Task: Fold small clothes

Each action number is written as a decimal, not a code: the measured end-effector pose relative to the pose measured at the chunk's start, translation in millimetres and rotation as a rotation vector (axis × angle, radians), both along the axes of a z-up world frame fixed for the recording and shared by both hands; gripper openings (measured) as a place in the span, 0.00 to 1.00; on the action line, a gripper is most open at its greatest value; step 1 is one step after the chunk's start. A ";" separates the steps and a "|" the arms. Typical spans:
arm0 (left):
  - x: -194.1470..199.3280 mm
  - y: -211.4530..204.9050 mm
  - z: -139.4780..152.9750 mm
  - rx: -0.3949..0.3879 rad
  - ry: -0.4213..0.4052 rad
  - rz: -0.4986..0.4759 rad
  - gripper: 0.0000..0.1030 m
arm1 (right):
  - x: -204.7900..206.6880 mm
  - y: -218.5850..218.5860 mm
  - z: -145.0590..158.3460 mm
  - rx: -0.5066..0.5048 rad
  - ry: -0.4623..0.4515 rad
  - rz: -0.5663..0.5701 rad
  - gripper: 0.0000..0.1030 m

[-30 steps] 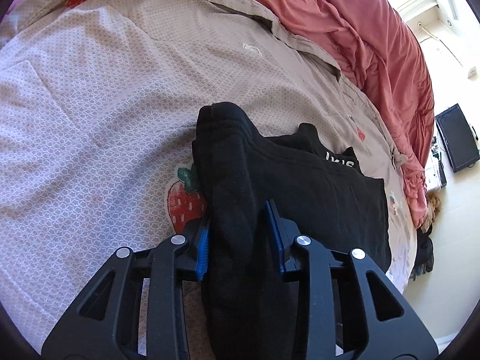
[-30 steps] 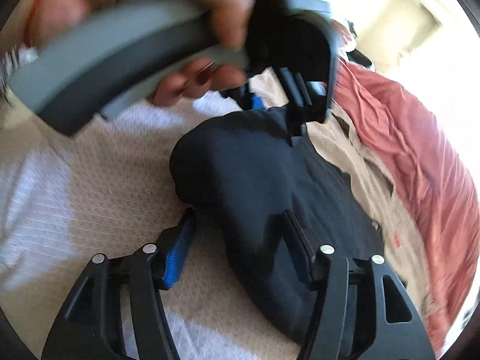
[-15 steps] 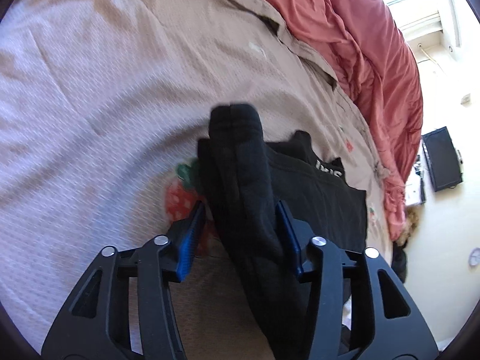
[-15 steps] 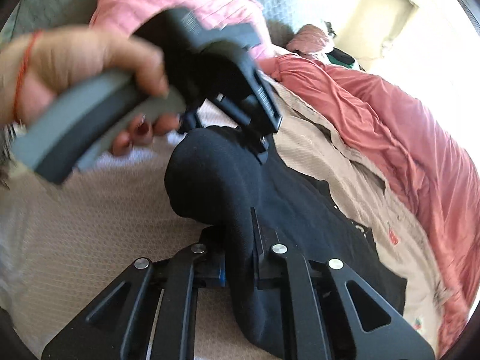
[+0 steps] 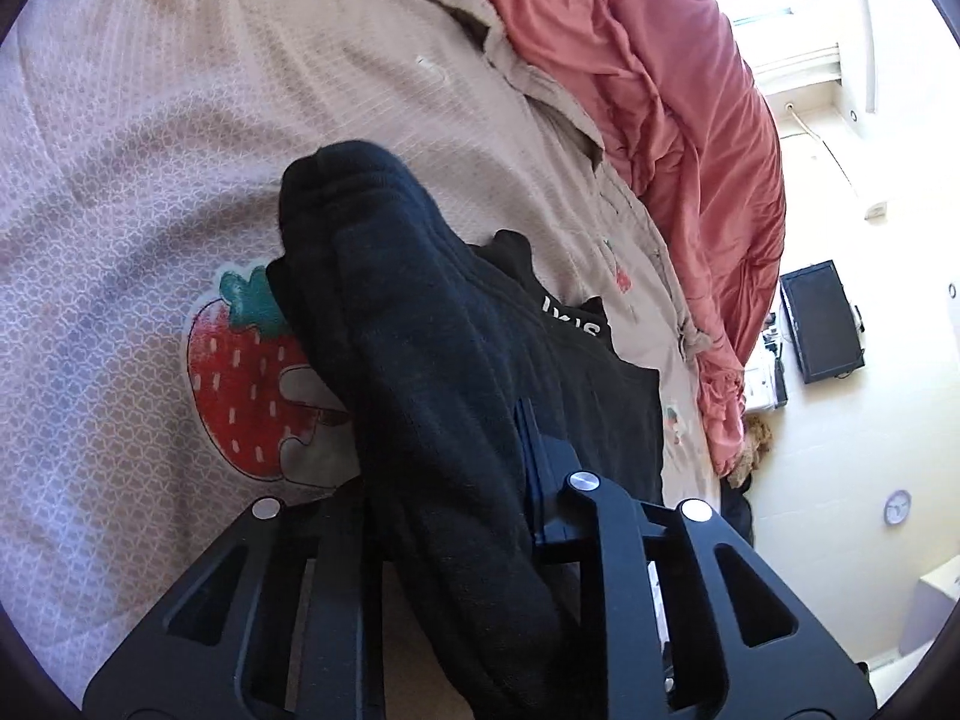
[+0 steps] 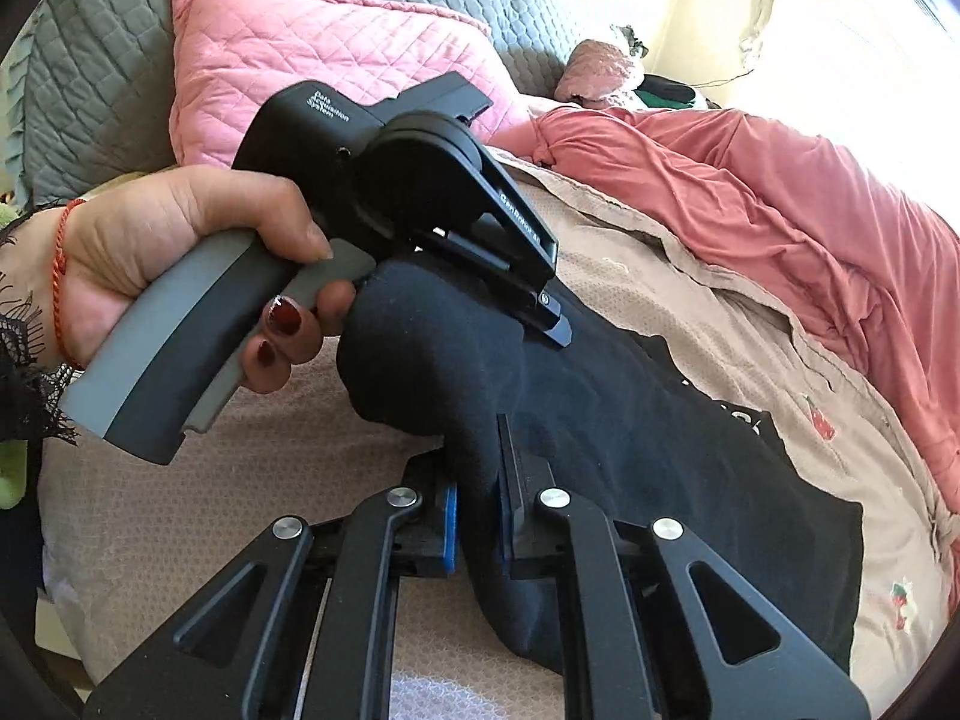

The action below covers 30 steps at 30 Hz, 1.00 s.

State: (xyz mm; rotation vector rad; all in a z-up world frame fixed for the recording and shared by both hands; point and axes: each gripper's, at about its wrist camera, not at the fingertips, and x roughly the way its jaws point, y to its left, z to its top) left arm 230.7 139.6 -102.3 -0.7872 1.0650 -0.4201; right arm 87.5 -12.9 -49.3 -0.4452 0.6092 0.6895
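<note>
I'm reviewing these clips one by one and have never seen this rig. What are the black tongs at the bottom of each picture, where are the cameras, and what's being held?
No robot here: a person holds a hand-operated two-finger gripper in each hand, each with a camera looking along its fingers. One picture is from the left gripper, the other from the right gripper, which also shows the left hand. Both grippers are shut on a black garment raised off a strawberry-print bedspread. The left jaws have just been closing on it. A red duvet lies behind.

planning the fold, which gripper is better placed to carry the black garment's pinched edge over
Both pinch the black garment. Probably the right gripper: its pads clamp a thin fold with flat cloth ahead. The left gripper, whose jaws have just been closing, holds a thicker bunch.
</note>
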 end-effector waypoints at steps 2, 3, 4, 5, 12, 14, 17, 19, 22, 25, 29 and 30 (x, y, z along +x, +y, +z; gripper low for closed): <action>-3.3 -2.6 5.1 0.014 -0.015 0.003 0.12 | -1.7 -3.7 0.5 0.013 0.000 -0.002 0.08; -4.6 -3.9 7.0 0.016 -0.019 0.006 0.12 | -1.9 -6.1 1.2 0.018 0.002 -0.005 0.08; -7.4 -6.3 10.5 0.020 -0.026 0.011 0.11 | -1.7 -9.4 2.7 0.029 0.009 -0.009 0.08; -10.3 -9.2 14.2 0.020 -0.033 0.016 0.11 | -1.3 -13.2 5.0 0.040 0.015 -0.012 0.08; -17.0 -37.4 40.3 0.067 -0.063 0.026 0.11 | 1.0 -50.9 19.7 0.083 -0.005 -0.045 0.08; -14.0 -53.0 48.1 0.078 -0.064 0.014 0.11 | 2.4 -66.7 22.5 0.095 -0.007 -0.072 0.08; -7.5 -75.0 57.4 0.092 -0.068 -0.007 0.11 | 4.3 -91.9 25.7 0.130 -0.005 -0.119 0.08; -1.8 -95.4 64.2 0.110 -0.071 -0.031 0.12 | 5.2 -107.2 27.0 0.155 -0.001 -0.148 0.08; 9.6 -127.3 70.7 0.146 -0.060 -0.074 0.12 | 5.7 -133.5 27.7 0.187 0.006 -0.198 0.08; 21.3 -156.3 72.5 0.162 -0.037 -0.104 0.13 | 6.8 -161.1 28.3 0.211 0.010 -0.249 0.08; 36.9 -199.4 72.0 0.188 -0.018 -0.146 0.14 | 12.3 -199.1 28.9 0.235 0.022 -0.323 0.08; 42.0 -213.4 70.3 0.204 -0.011 -0.159 0.14 | 14.0 -208.7 27.6 0.239 0.031 -0.346 0.08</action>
